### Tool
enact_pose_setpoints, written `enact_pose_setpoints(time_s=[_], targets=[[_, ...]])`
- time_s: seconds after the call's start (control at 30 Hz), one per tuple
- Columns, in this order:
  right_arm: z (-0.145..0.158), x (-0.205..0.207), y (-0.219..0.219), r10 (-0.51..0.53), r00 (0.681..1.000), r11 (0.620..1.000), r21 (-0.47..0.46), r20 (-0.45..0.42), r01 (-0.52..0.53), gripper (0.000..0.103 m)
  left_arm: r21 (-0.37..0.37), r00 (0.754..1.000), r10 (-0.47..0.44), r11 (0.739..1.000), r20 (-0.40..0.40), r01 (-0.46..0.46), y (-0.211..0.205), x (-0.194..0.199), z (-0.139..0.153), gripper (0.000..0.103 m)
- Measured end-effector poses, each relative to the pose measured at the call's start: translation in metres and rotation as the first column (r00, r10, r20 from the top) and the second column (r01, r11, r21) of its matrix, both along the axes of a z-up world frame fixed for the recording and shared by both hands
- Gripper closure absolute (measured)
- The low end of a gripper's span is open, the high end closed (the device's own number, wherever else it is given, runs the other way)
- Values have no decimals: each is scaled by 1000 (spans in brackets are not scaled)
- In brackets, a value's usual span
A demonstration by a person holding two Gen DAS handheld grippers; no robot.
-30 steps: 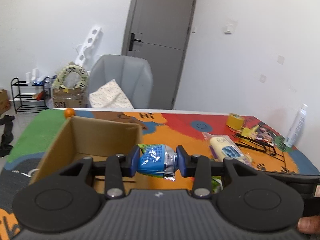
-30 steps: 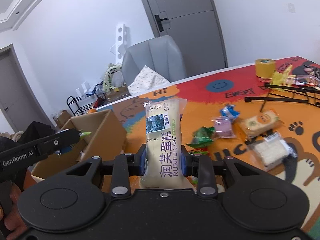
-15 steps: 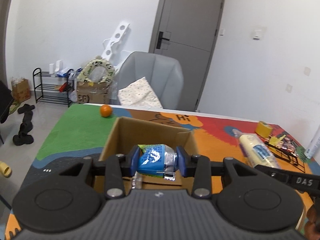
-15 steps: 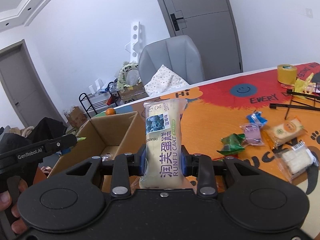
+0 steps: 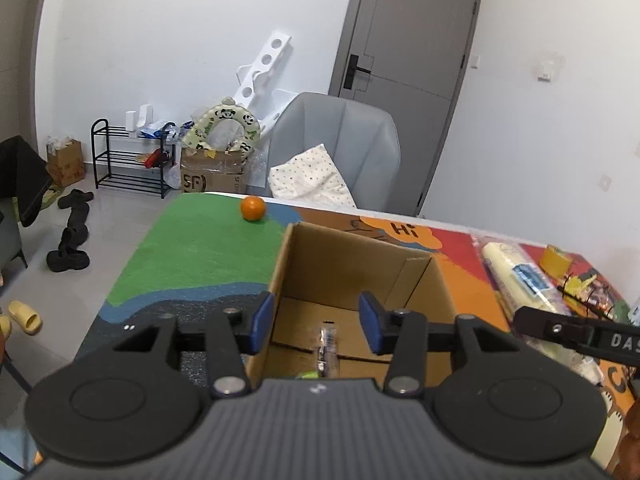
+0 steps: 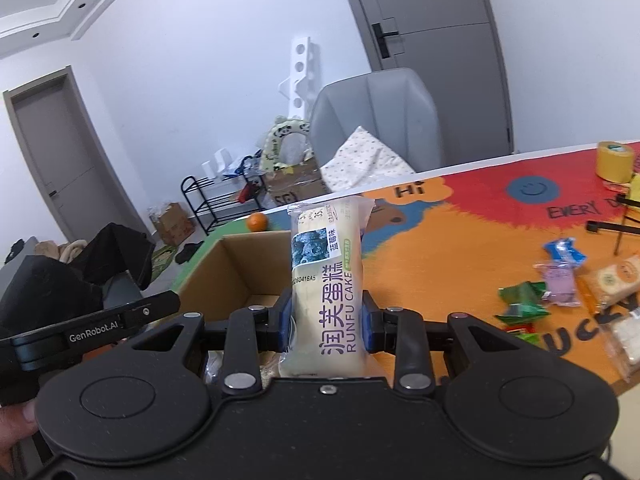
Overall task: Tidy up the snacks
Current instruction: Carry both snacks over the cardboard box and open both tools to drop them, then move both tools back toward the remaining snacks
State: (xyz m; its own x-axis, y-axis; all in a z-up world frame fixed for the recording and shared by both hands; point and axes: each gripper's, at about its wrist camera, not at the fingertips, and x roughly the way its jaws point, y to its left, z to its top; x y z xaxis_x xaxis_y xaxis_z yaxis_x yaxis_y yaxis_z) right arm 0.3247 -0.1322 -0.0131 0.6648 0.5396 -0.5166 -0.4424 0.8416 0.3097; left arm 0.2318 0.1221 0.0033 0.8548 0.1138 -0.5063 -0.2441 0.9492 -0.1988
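L fingers (image 5: 316, 322) just opening, empty, over box (image 5: 352, 264); R fingers (image 6: 326, 326) clamp cake pack (image 6: 326, 276)

cake packet (image 6: 326, 280): cream, upright, clamped over box | cardboard box (image 5: 362, 276): open, on table

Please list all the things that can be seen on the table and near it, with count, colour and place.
cardboard box: one, brown, open, table's left part
snack in box: one, clear wrapper, on box floor
cake pack: one, cream, upright between right pads
orange: one, far table edge
loose snacks: several, green, blue, purple, tan, on orange mat
tape roll: one, yellow, far right
chair: one, grey, behind table
left gripper: black, just opened, empty, above box
right gripper: black, gripping cake pack
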Motion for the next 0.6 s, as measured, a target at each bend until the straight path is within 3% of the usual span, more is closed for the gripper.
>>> enact_pose_setpoints(time_s=[0.23,0.37,0.43,0.5,0.53,0.6], targets=[[2,4,24,38,999,999,15,-21,-38,72,-27,1000,-16,1000,-6,16,6,-9,0,44],[3,9,35,55,998,997,57,-38,-53,71,-36,999,-40,999,-7,40,7,-11,0,30],[3,13,36,63,997,993,98,-49,-58,58,-46,998,-52,998,-20,51,8,-11,-1,24],[4,12,33,37,998,994,105,-48,-31,18,-63,997,-62,996,-46,59,10,-9,-2,20],[5,10,31,22,999,995,100,-42,-18,11,-65,996,-64,996,-58,60,10,-9,-3,18],[6,8,25,14,999,996,93,-45,-10,9,-60,995,-58,997,-82,53,10,-9,-3,15]])
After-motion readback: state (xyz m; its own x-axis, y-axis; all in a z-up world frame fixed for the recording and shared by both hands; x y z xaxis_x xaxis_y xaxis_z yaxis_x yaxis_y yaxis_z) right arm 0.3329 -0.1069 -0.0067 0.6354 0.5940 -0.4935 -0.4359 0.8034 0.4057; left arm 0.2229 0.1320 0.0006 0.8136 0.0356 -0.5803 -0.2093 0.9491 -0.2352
